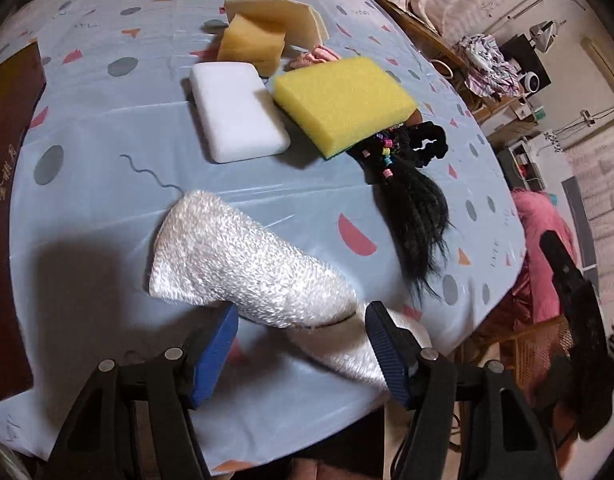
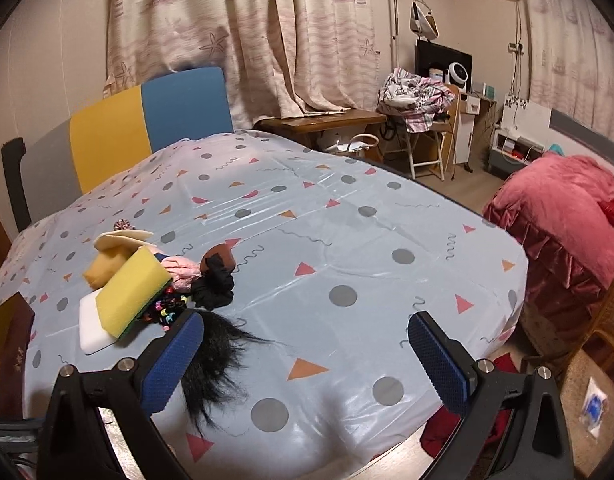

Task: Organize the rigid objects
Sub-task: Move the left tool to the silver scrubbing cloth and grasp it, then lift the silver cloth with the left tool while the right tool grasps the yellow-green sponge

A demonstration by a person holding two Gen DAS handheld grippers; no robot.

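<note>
In the left wrist view, a white fluffy cloth point(image 1: 243, 264) lies on the table, its near end between the fingers of my open left gripper point(image 1: 301, 350). Beyond it lie a white foam block point(image 1: 237, 112), a yellow sponge point(image 1: 343, 100), an orange sponge point(image 1: 251, 46) and a beige pad point(image 1: 283, 16). A black hairpiece with coloured beads point(image 1: 411, 196) and a black scrunchie point(image 1: 427, 140) lie to the right. My right gripper point(image 2: 307, 356) is open and empty over the table, its left finger above the hairpiece point(image 2: 211, 364). The yellow sponge point(image 2: 131, 292) sits left of it.
The table wears a light blue patterned cloth point(image 2: 347, 240). A dark red book point(image 1: 7, 160) lies at its left edge. A yellow and blue chair point(image 2: 147, 120) stands behind the table. A pink covered seat point(image 2: 567, 220) stands at the right.
</note>
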